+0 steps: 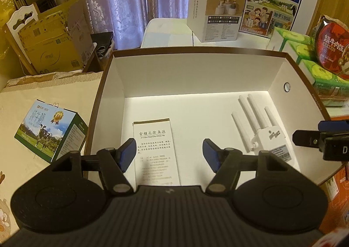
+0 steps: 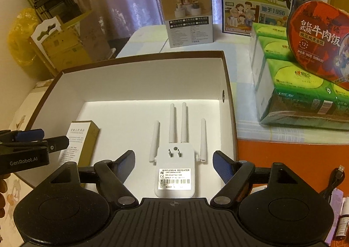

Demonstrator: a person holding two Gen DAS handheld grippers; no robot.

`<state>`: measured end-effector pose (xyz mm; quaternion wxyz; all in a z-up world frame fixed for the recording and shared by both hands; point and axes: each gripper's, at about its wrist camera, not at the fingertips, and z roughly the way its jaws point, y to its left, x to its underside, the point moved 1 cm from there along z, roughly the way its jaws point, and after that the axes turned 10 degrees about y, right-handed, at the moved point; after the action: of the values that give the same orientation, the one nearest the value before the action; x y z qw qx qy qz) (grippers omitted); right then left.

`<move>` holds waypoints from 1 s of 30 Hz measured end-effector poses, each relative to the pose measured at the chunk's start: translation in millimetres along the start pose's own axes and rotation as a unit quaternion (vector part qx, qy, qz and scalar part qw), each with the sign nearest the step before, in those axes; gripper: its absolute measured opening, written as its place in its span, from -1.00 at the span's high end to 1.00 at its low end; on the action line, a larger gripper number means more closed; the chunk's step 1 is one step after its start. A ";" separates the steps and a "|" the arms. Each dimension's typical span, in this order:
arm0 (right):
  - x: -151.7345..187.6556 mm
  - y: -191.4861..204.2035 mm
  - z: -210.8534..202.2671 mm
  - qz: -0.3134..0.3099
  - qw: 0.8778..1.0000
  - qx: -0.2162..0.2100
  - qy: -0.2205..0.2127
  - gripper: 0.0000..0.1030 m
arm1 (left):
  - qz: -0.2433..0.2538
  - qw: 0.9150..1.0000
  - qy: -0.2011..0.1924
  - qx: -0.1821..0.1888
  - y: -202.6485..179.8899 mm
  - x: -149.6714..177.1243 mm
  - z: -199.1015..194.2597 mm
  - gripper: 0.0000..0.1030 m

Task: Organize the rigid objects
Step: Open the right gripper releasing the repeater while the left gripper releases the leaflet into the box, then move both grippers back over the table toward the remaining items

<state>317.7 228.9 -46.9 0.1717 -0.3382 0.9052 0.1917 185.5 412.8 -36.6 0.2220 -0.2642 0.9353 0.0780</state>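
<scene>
White repeater (image 2: 174,172): lying in box (image 2: 139,59), placed.
L gripper (image 1: 169,155): hovering wide, empty, over carton (image 1: 156,151).
R gripper (image 2: 174,166): gaping, empty.
Next: prob. fetching milk box (image 1: 50,131).

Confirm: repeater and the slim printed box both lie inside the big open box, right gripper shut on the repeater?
Not shut: in the right wrist view the right gripper stands open, pads clear of the repeater. Repeater and slim printed box do lie inside the big open box.

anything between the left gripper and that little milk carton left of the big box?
Yes. The left gripper hangs open inside the big box, over the narrow white box. The box's left wall stands between it and the milk carton outside.
</scene>
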 end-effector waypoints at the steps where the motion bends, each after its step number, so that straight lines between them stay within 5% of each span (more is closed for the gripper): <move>1: 0.8 -0.2 -1.8 0.000 1.000 -0.001 -0.002 -0.47 | -0.001 1.000 0.000 0.000 -1.4 0.5 -1.8 -0.24; 18: 38.7 -26.4 -62.1 -0.014 0.998 -0.056 -0.039 -0.47 | -0.013 0.999 -0.028 0.025 -58.4 30.1 -59.3 -0.24; 30: 98.4 -88.7 -113.3 -0.024 0.997 -0.063 -0.042 -0.47 | -0.004 0.998 -0.036 0.054 -131.7 68.4 -92.6 -0.24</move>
<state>287.2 60.7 -12.5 0.1924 -0.3614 0.8749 0.2587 168.4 245.3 10.7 0.2694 -0.2532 0.9285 0.0361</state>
